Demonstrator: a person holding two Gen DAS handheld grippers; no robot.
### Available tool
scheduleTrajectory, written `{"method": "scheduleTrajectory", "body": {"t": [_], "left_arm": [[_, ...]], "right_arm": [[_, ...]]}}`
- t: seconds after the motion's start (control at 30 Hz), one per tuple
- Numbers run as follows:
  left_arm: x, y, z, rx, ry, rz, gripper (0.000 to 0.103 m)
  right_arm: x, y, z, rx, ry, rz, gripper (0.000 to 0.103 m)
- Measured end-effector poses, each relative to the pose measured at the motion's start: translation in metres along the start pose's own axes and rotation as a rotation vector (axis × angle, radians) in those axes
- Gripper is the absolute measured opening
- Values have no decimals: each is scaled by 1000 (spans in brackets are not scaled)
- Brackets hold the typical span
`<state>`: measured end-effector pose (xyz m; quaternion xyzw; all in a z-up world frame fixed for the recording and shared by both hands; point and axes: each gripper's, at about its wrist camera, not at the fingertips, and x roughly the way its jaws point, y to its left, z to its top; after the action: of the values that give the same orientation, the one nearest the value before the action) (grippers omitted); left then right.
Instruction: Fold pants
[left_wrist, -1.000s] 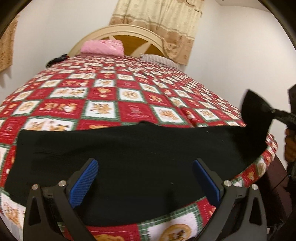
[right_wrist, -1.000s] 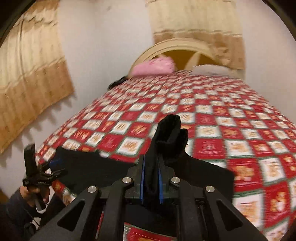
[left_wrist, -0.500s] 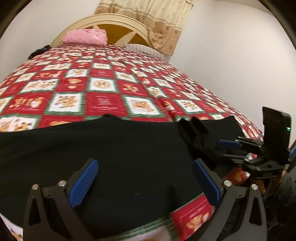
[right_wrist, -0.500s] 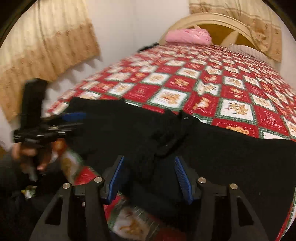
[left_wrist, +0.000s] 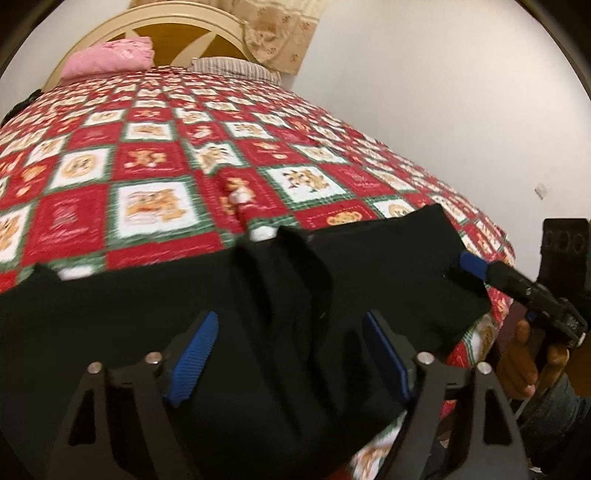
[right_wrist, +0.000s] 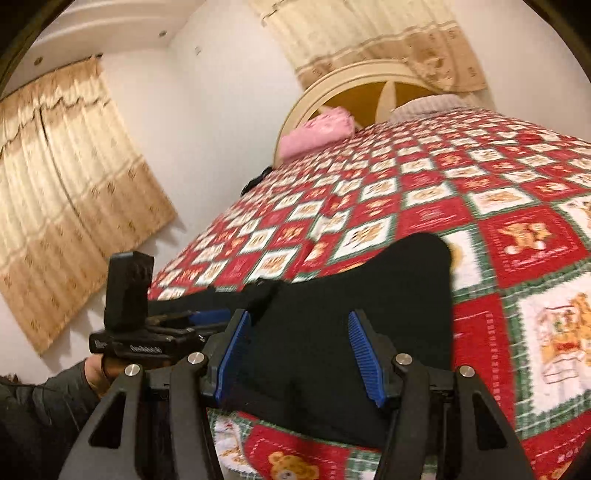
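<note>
Black pants (left_wrist: 280, 314) lie flat along the near edge of the bed, with a raised fold ridge in the middle (left_wrist: 295, 258). My left gripper (left_wrist: 291, 354) is open and empty just above them. My right gripper (right_wrist: 299, 350) is open and empty over the right end of the pants (right_wrist: 369, 295). The right gripper also shows in the left wrist view (left_wrist: 476, 267) at the pants' right end. The left gripper shows in the right wrist view (right_wrist: 199, 317), low over the cloth.
The bed has a red, white and green checked quilt (left_wrist: 155, 170), a pink pillow (left_wrist: 110, 59) and a striped pillow (left_wrist: 236, 68) at the headboard. Beige curtains (right_wrist: 66, 192) hang left. A white wall (left_wrist: 461, 110) stands right of the bed.
The right gripper, shut on a pants end a second ago, laid it down, opened and pulled back to the right. The left gripper stayed open and shifted right along the pants.
</note>
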<state>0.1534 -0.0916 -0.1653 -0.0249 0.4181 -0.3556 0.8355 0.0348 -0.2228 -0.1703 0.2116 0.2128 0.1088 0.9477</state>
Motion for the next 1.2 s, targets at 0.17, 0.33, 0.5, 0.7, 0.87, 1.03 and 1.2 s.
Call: {"method": "scheduleTrajectory", "body": {"t": [0.17, 0.33, 0.5, 0.7, 0.87, 1.03, 1.2], "left_arm": [[17, -13, 4, 14, 23, 35, 57], [8, -12, 8, 1, 16, 2, 14], [-18, -2, 12, -61, -24, -55, 12], [-53, 23, 10, -132, -68, -42, 12], [-47, 46, -3, -188, -36, 5, 12], [-38, 51, -11, -197, -22, 26, 12], [-51, 59, -12, -211, -53, 36, 12]], "right_arm": [[-21, -13, 5, 33, -92, 5, 61], [-21, -28, 7, 109, -112, -18, 63], [-25, -32, 7, 120, -144, -43, 63], [-24, -23, 5, 83, -145, -43, 63], [-19, 3, -1, -45, -111, 11, 64], [-7, 23, -11, -140, -38, 40, 64], [-4, 33, -17, -181, -18, 84, 64]]}}
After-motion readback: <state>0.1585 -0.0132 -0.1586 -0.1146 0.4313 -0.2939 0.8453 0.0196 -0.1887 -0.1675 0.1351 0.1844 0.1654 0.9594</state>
